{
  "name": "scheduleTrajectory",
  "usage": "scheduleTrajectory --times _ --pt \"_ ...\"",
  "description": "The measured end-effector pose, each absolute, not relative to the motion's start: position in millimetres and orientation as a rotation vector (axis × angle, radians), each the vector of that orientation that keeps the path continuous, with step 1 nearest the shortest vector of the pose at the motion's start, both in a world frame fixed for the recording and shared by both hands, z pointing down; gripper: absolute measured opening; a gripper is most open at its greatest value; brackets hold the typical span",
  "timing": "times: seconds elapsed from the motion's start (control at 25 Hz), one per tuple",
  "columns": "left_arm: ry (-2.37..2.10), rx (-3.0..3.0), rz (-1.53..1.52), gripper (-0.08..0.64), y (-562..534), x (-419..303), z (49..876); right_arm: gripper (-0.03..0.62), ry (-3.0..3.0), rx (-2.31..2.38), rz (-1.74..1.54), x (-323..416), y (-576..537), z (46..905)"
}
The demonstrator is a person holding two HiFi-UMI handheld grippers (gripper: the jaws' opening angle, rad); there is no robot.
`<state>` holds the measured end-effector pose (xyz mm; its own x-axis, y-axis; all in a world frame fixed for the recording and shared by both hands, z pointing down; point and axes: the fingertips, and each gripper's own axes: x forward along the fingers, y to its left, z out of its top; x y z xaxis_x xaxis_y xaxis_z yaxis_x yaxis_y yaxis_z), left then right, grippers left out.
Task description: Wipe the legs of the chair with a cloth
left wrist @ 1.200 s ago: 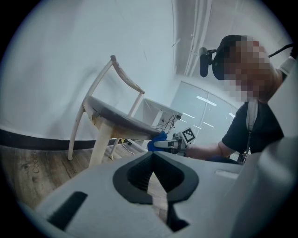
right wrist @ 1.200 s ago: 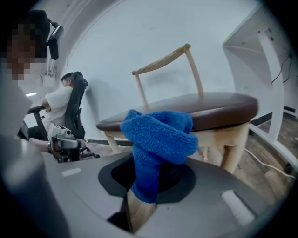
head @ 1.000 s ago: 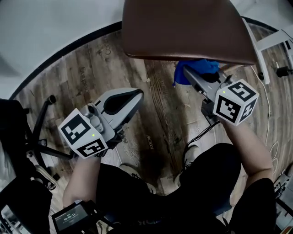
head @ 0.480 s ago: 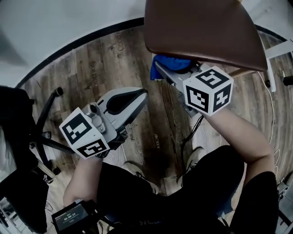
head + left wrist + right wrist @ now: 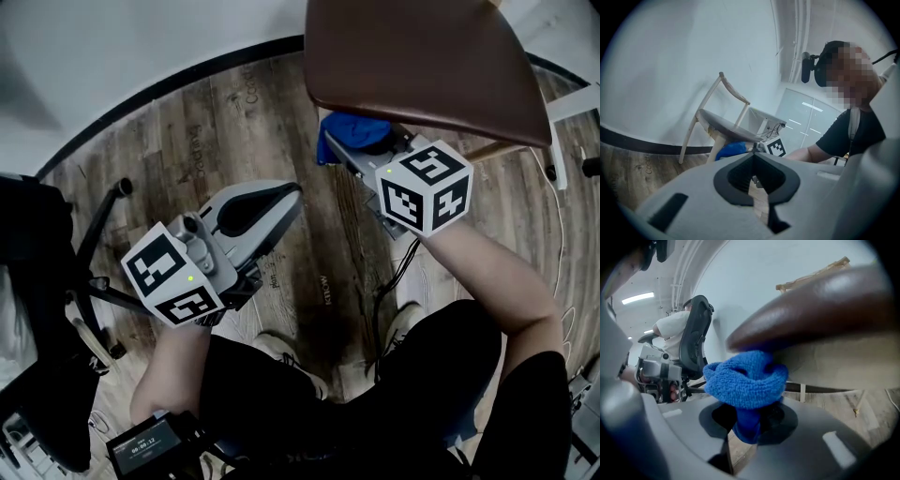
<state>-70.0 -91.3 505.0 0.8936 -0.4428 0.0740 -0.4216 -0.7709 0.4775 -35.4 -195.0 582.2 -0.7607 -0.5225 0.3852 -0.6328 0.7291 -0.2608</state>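
Observation:
The chair's brown seat (image 5: pixel 422 66) fills the top of the head view. In the left gripper view its pale wooden legs (image 5: pixel 687 139) stand on the plank floor. My right gripper (image 5: pixel 349 150) reaches under the seat's front edge, shut on a bunched blue cloth (image 5: pixel 352 129). In the right gripper view the cloth (image 5: pixel 745 380) bulges out of the right gripper (image 5: pixel 750 420) and presses up under the seat (image 5: pixel 820 301). From the left, the cloth (image 5: pixel 730 151) sits beside the front leg (image 5: pixel 717 143). My left gripper (image 5: pixel 281 202) hangs shut and empty over the floor, left of the chair.
A black office chair (image 5: pixel 37 309) with a star base (image 5: pixel 94 244) stands at the left. Black skirting (image 5: pixel 187 80) runs along the white wall. A cable (image 5: pixel 394 272) lies on the floor by my feet. White furniture (image 5: pixel 572 98) stands at the right.
My right gripper has carried the blue cloth leftward under the seat, from its right side toward the front left corner. The left gripper has stayed in place.

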Motion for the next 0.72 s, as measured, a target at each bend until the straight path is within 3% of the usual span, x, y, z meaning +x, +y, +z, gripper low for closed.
scheduleTrajectory --times 0.32,0.72 --pt "-0.652 2.558 -0.058 0.000 -90 -85 504 0.101 -2.414 0.909 0.653 -33 -209 705" --pt "-0.697 2.522 -0.097 -0.002 -92 -100 512 0.101 -1.977 0.718 0.512 -26 -204 889"
